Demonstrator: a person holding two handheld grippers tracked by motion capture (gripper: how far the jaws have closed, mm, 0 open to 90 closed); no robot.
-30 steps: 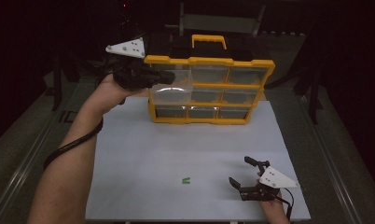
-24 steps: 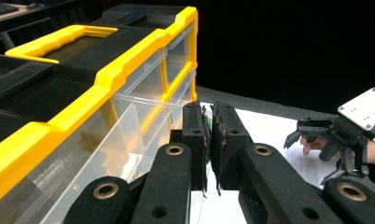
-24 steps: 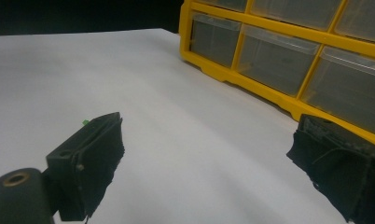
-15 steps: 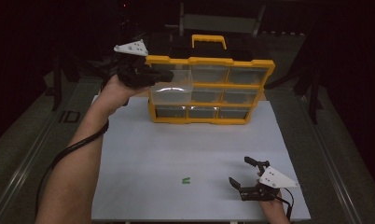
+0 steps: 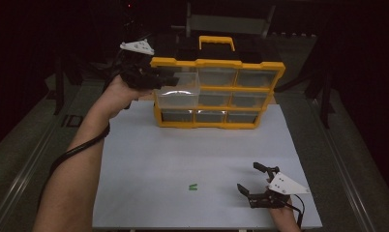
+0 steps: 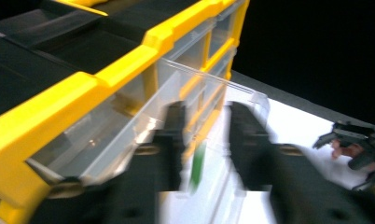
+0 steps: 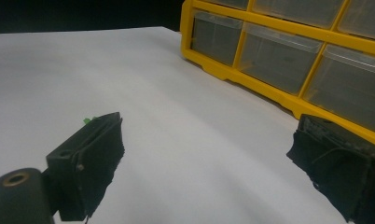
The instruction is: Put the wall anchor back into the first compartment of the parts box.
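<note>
At the organizer's (image 5: 216, 63) top-left corner, the left gripper (image 5: 171, 79) is held up against the clear drawer (image 5: 179, 92). That drawer stands part-way out of its slot, and the other drawers sit flush.

1. Key relation: the drawer lies straight ahead of the left jaws and slightly below them. Its long axis runs out of the yellow frame toward the person, so any push or pull has to follow that line. In the high view the jaw tips sit at the drawer's left front corner, touching it or just short of it (the overlap cannot be resolved).

2. Left tool state: the left gripper view is motion-blurred. The jaws stand with a narrow gap and a green streak (image 6: 198, 163) shows between them. I cannot tell whether they clamp that item, pinch the drawer's clear wall, or hold nothing.

3. Right tool state: the right gripper (image 5: 253, 179) rests low at the near right of the white sheet (image 5: 183, 150), jaws spread wide and empty. It is well apart from the organizer.

4. Loose item: a small green piece (image 5: 193, 187) lies on the sheet near the front edge, to the left of the right gripper and apart from it. In the right gripper view it peeks out behind one jaw.

5. Judgement: the left hand is by far the nearer to the drawer and should work it. The right hand is the nearer to the green piece.
</note>
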